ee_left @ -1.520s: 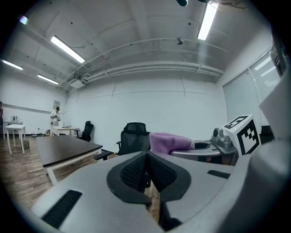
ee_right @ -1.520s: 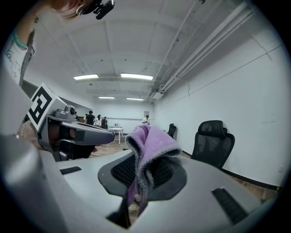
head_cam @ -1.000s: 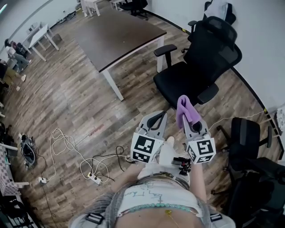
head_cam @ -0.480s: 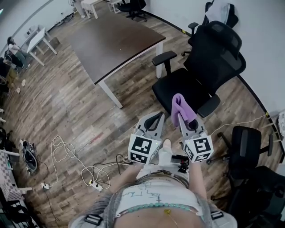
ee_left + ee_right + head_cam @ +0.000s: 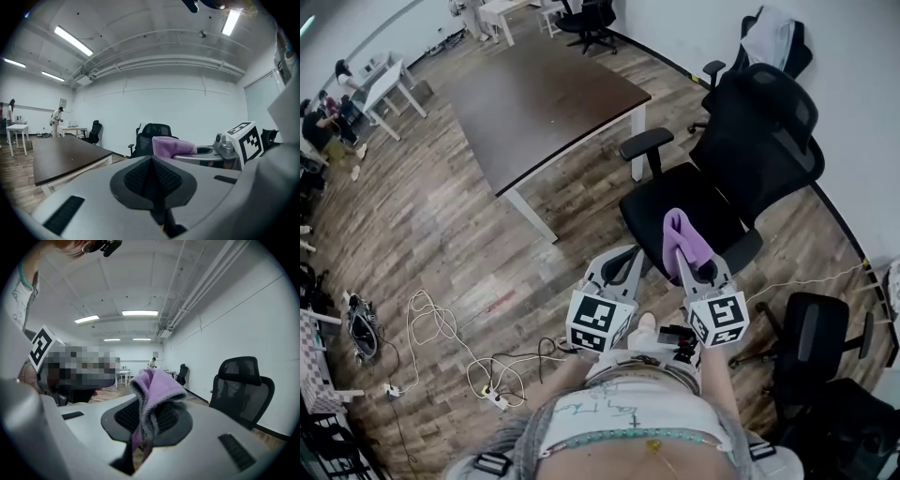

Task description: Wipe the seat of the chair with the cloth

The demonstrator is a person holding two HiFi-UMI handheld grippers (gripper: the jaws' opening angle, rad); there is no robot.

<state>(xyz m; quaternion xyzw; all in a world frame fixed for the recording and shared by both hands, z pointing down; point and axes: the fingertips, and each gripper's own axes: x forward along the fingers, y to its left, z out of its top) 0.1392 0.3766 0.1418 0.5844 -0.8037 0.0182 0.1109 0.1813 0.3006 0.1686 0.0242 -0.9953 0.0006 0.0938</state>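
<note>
Chair [image 5: 694, 199] beyond right hand-held gripper [image 5: 689, 274] (cloth [image 5: 681, 236])

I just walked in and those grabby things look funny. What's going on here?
A person is holding a grey two-jaw tool in each hand. The right tool is shut on a soft purple cloth, which sticks up from it. The left tool is shut with nothing in it. Both point toward the black mesh-backed office chair just ahead. The cloth is not on the chair's black padded seat yet, so wiping has not started.
</note>
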